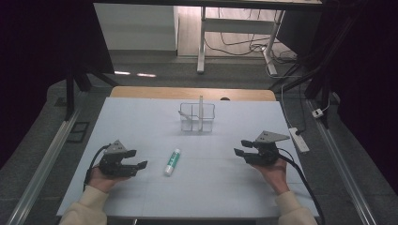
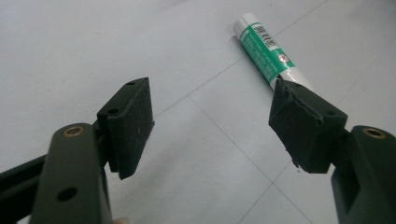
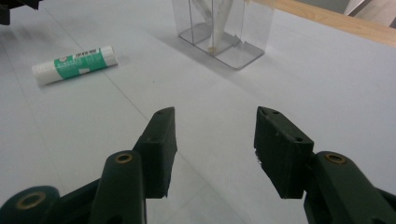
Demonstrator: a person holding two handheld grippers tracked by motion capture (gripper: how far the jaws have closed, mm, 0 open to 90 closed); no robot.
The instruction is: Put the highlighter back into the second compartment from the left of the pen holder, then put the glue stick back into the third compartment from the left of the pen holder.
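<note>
A white and green tube (image 1: pixel 172 161) lies flat on the white table (image 1: pixel 141 117), a little left of centre. My left gripper (image 1: pixel 137 159) rests low just left of it, open, with nothing between its jaws. In the left gripper view the tube (image 2: pixel 267 49) lies beyond the right pad (image 2: pixel 299 126). My right gripper (image 1: pixel 240 147) is held at the right side, open and empty, pointing left. In the right gripper view the tube (image 3: pixel 74 64) lies far left. A clear compartment holder (image 1: pixel 197 117) stands at the table's middle back with a thin stick upright in it.
The clear holder (image 3: pixel 224 28) stands ahead of the right jaws. A wooden table edge (image 1: pixel 192 93) runs behind the white sheet. A power strip (image 1: pixel 299 139) lies off the right side. Metal rails flank the table.
</note>
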